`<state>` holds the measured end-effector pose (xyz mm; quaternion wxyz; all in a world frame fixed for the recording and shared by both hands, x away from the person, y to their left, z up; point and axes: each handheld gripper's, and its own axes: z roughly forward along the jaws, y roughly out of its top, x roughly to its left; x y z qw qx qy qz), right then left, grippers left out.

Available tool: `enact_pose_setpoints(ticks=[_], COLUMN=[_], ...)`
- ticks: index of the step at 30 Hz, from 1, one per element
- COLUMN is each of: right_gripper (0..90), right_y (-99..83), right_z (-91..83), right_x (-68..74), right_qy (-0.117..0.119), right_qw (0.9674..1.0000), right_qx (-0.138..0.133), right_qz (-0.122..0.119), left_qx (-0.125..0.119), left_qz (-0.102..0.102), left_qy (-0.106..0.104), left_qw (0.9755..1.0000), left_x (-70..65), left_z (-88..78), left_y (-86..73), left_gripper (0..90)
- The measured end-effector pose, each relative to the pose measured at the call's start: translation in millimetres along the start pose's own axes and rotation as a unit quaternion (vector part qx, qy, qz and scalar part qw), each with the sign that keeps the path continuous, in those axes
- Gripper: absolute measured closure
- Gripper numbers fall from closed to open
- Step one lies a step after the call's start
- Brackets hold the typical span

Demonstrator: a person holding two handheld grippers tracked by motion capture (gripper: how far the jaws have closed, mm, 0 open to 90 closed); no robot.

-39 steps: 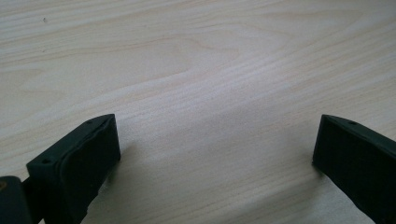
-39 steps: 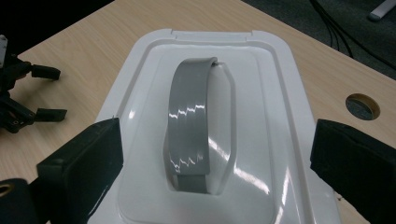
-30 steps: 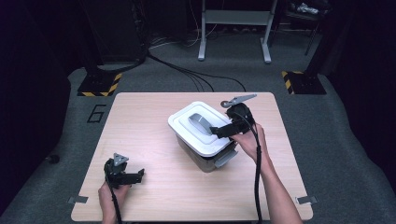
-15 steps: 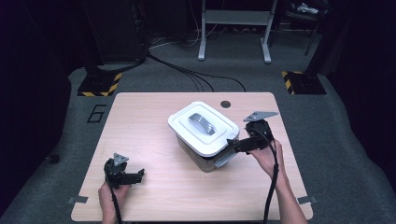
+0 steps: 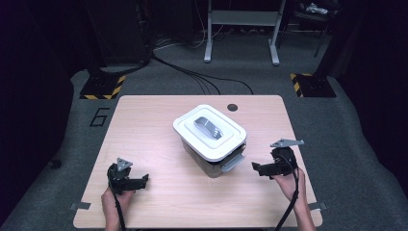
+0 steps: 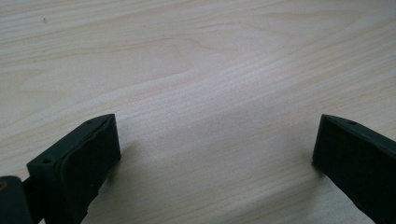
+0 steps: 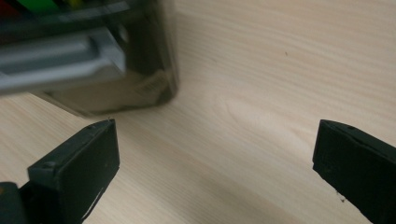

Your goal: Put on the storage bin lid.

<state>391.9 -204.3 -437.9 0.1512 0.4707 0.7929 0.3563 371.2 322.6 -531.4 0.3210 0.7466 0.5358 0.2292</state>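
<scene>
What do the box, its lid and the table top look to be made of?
The box looks like smoky, see-through plastic: its dark wall shows coloured shapes inside in the right gripper view. The lid seems opaque white plastic with a smooth, slightly glossy face and a grey handle. The table looks like pale wood or wood-grain laminate, matt; grain lines show, but which one I cannot tell.

A white-lidded box (image 5: pixel 210 139) sits mid-table (image 5: pixel 144 120), its grey latch (image 5: pixel 233 162) facing my right gripper (image 5: pixel 256 167), near but apart. My left gripper (image 5: pixel 139 181) rests at the near left, jaws seemingly parted, though they're small here.
</scene>
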Motion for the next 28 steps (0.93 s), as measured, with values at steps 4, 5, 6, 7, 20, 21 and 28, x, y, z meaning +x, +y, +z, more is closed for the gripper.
enact_pose_setpoints(ticks=[4,5,6,7,20,21,28], right_gripper=[0.0,0.0,0.0,0.0,0.0,0.0,0.0], right_y=[-20.6,-25.8,-31.3,-36.7,-81.4,-81.4,-81.3], right_z=[9.3,12.0,14.8,17.7,44.8,44.9,45.2], right_x=[-8.0,-9.7,-12.0,-13.1,-22.4,-21.8,-21.7], right_qy=[-0.008,-0.013,-0.016,-0.022,-0.093,-0.093,-0.096], right_qw=[0.9998,0.9996,0.9996,0.9993,0.9953,0.9953,0.9949], right_qx=[0.005,0.005,0.003,0.002,-0.009,-0.011,-0.011], right_qz=[0.019,0.024,0.024,0.031,0.026,0.027,0.029], left_qx=[0.000,0.000,0.000,0.000,-0.001,0.000,-0.001], left_qz=[0.000,0.000,0.000,0.000,0.000,0.000,0.001], left_qy=[0.000,0.000,0.000,0.000,0.000,0.000,0.000], left_qw=[1.0000,1.0000,1.0000,1.0000,1.0000,1.0000,1.0000], left_x=[0.0,0.0,0.0,0.0,-0.1,-0.1,-0.1], left_z=[0.0,0.0,0.0,0.0,0.0,0.0,0.0], left_y=[0.0,0.0,0.0,0.0,-0.1,-0.1,-0.2], left_gripper=[0.6,0.5,0.6,0.6,0.6,0.6,0.7])
